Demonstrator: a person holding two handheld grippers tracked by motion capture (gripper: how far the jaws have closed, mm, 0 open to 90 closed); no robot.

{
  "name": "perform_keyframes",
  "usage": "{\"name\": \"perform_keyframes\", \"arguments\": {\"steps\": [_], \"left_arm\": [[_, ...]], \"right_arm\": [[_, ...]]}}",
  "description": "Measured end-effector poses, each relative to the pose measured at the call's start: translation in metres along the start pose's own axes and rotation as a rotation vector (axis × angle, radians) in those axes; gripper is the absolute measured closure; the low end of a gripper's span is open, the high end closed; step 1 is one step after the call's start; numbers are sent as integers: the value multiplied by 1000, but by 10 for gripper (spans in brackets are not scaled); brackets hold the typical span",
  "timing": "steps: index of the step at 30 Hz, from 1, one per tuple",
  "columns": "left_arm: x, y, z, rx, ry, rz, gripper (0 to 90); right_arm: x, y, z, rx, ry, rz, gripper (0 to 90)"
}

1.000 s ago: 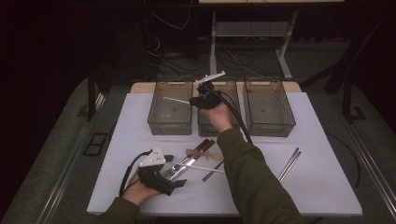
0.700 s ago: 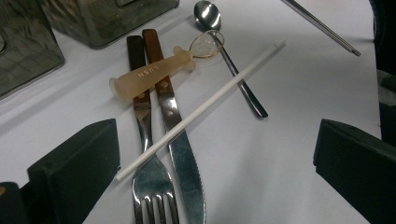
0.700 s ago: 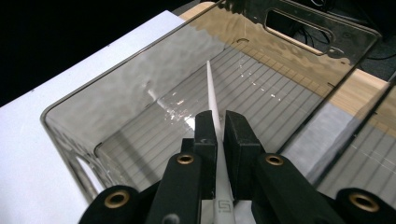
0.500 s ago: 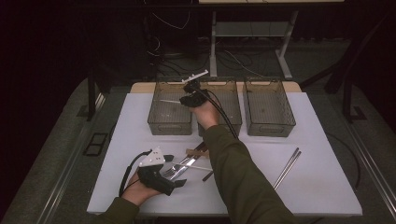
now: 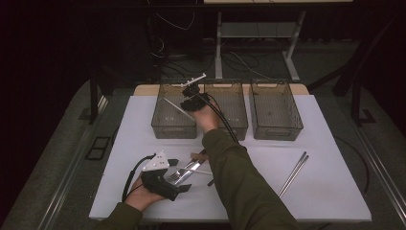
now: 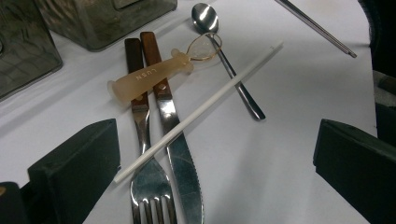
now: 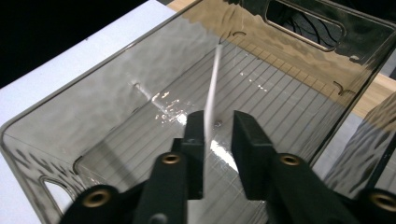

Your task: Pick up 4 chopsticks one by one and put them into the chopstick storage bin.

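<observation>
My right gripper hangs over the left smoky-plastic bin. A thin white stick lies between its jaws, against the left one, with a gap to the right one. The jaws have just been opening. My left gripper rests open on the white table near the front, with its jaws either side of a cutlery pile. The pile holds a fork, a knife, another white stick, a spoon and a translucent amber-handled tool.
Two more empty bins, a middle one and a right one, stand in a row at the back of the table. A pair of metal chopsticks lies at the front right. My right sleeve crosses the table's middle.
My right hand has moved left from the middle bin to over the left bin, carrying the white stick, and sunk a little. The left gripper has stayed put.
</observation>
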State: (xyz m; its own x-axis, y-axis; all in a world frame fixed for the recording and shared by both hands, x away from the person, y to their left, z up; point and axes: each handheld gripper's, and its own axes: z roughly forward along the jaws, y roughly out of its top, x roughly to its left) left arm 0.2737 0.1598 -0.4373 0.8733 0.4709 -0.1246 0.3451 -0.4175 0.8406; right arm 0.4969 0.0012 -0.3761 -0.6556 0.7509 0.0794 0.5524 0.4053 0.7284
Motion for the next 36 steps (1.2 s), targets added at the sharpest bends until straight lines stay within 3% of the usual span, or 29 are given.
{"name": "perform_keyframes", "arguments": {"steps": [6,11,16,23,33,36], "left_arm": [[0,0,0,-1,-1,2,0],[0,0,0,-3,0,2,0],[0,0,1,-10,-2,-5,0],[-1,-1,2,-12,-4,-12,0],[-1,-1,1,-12,0,-13,0],[-1,-1,1,-5,3,-14,0]], "right_arm": [[-4,0,-10,-9,31,13,630],[-9,-7,-25,-32,117,32,572],[-16,-21,-42,-35,187,0,492],[-23,-41,-73,-76,250,-45,471],[-33,-77,-114,-101,275,-105,444],[-37,-88,-125,-105,283,-101,443]]}}
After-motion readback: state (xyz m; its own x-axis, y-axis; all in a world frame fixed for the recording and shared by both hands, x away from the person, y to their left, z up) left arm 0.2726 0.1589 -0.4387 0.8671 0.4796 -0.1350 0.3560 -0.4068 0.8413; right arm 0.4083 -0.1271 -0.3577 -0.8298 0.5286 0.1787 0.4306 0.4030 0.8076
